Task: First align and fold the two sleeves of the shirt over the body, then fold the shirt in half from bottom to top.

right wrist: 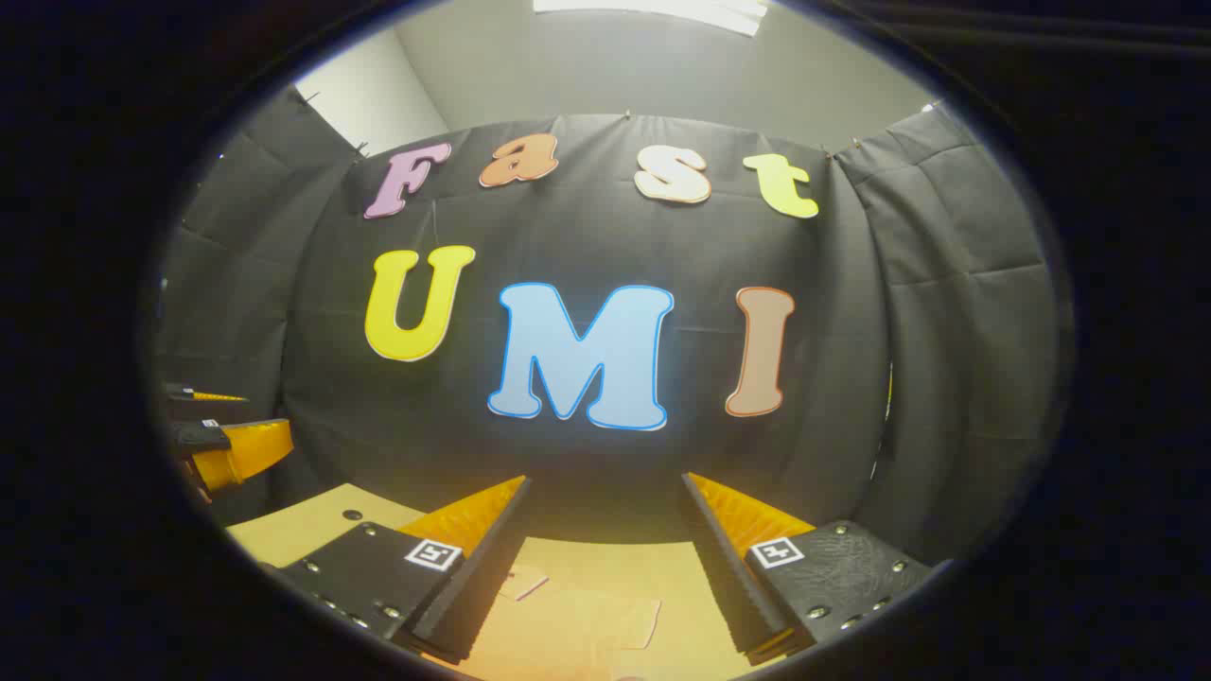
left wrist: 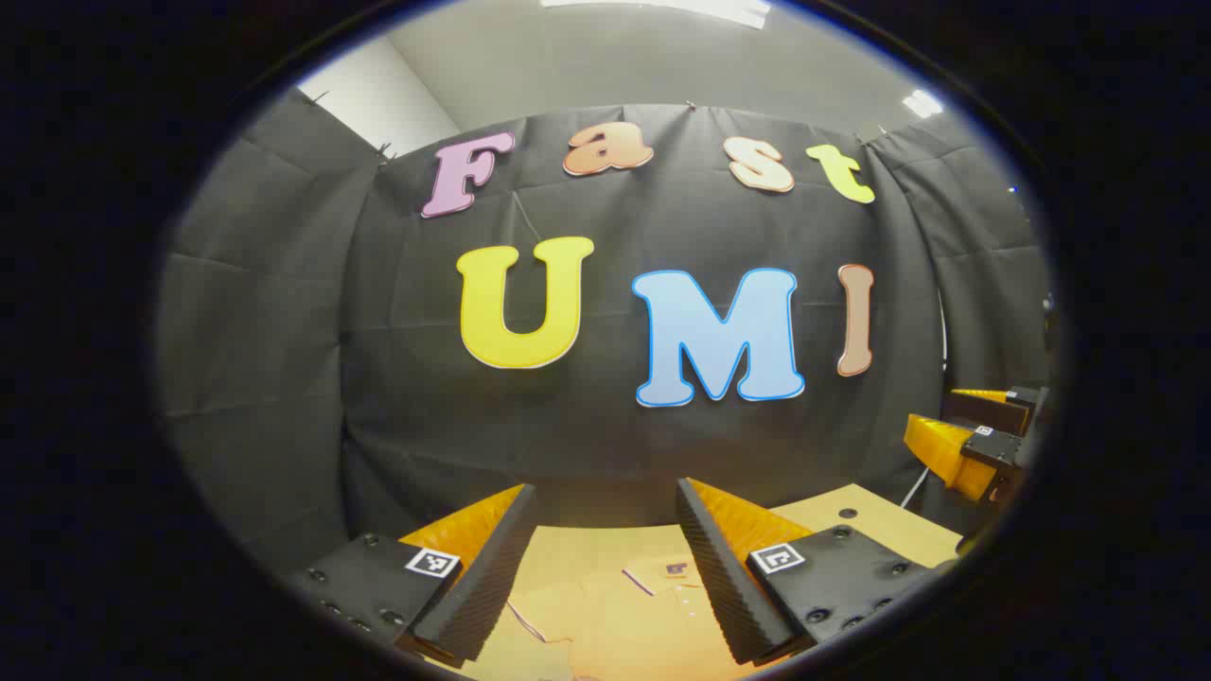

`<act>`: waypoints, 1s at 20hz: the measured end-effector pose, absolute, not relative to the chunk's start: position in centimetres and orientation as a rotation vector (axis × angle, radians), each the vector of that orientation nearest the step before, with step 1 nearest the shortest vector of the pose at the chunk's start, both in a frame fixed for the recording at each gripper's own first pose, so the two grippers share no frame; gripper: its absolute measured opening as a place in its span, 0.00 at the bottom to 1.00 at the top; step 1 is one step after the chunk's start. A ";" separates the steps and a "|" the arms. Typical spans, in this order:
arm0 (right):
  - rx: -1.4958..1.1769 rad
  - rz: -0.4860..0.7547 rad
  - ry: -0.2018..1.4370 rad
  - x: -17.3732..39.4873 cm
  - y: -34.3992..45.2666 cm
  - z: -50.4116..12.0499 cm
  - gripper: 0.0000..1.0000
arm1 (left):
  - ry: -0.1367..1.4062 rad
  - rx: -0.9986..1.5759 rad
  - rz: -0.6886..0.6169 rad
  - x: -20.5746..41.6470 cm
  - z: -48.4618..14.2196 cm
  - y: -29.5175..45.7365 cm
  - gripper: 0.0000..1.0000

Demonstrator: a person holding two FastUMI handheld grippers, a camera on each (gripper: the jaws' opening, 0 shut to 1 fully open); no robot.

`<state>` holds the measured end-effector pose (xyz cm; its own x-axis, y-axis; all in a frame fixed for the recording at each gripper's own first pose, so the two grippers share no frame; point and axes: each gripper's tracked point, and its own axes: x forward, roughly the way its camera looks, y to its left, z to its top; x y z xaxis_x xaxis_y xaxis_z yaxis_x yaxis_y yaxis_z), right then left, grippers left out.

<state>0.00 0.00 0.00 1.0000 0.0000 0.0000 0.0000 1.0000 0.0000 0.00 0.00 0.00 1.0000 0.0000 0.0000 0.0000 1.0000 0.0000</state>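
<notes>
Both grippers, the left gripper (left wrist: pixel 598 567) and the right gripper (right wrist: pixel 605 567), hung released above the pale wooden counter (left wrist: pixel 880 520) where the light orange collared cotton shirt (left wrist: pixel 605 615) lay flat, likely soft, light and best pinched at sleeve ends.

A black cloth wall (left wrist: pixel 605 445) fills the middle, a pale ceiling (left wrist: pixel 615 66) at twelve o'clock, and a tan table (left wrist: pixel 880 525) at five o'clock.
</notes>
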 end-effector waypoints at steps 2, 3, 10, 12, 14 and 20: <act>0.003 -0.002 0.001 0.2 0.0 0.0 0.95 | -0.001 0.004 0.001 0.1 0.2 0.1 0.96; 0.004 -0.002 0.001 0.4 -0.1 -0.2 0.95 | 0.000 0.007 0.004 0.2 0.1 0.2 0.96; 0.011 0.006 0.012 1.3 0.1 -0.8 0.95 | 0.001 0.017 0.019 0.7 0.0 0.8 0.96; 0.010 0.009 0.017 1.4 0.2 -1.0 0.95 | 0.001 0.017 0.023 0.8 -0.1 1.0 0.96; 0.015 0.009 0.025 1.7 0.1 -1.3 0.95 | 0.001 0.018 0.026 0.8 -0.2 1.0 0.96; 0.028 0.008 0.078 2.6 -0.3 -3.9 0.95 | 0.005 0.024 0.031 0.4 -0.1 1.3 0.96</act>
